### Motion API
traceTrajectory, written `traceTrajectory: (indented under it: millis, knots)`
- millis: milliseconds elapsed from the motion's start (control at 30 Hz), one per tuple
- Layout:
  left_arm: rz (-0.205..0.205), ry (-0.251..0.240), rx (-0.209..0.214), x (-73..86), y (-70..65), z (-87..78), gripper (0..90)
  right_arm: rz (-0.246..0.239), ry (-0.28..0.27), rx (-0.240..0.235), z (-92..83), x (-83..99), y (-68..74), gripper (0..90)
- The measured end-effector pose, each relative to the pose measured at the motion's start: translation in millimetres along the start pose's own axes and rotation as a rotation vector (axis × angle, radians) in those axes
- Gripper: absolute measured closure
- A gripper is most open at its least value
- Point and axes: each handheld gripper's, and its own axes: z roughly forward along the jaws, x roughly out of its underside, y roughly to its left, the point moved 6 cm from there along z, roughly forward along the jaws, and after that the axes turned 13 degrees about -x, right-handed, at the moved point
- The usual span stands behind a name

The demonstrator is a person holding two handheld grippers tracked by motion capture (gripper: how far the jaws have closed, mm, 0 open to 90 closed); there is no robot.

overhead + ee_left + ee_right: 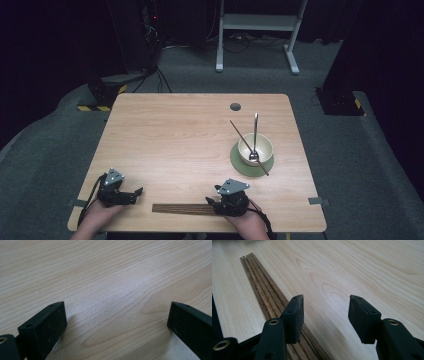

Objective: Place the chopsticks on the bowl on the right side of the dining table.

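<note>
Nearby, right claw (324, 317) beside chopsticks (265, 293).

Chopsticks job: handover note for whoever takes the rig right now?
Right tool: open, low over the table, one jaw above the row of dark wooden chopsticks at the near edge; nothing gripped.
Left tool: open, holding nothing, over bare wood at near left.
Far right: bowl on a green plate, with one chopstick and a metal spoon in it.
Left, probably: pick another chopstick from the row and carry it to the bowl.
</note>
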Motion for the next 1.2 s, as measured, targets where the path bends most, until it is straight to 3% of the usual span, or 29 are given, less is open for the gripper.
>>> traceTrajectory:
  millis: [233, 400, 867, 1200]
  knots:
    - [0.0, -0.001, 0.003, 0.1, -0.2, -0.2, 2.9, -0.012, 0.031, -0.054, 6.2, 1.3, 8.5, 61.0]
    - [0.003, -0.002, 0.005, 0.1, -0.5, -0.3, 2.9, -0.016, 0.065, -0.056, 10.1, 4.5, 8.9, 62.6]
    - [0.008, -0.002, 0.008, 0.1, -0.5, -0.3, 3.0, -0.018, 0.08, -0.073, 10.5, 5.6, 10.2, 67.9]
    - [0.006, -0.003, 0.009, 0.0, -0.7, -0.3, 3.0, -0.018, 0.09, -0.051, 10.8, 6.8, 7.0, 71.5]
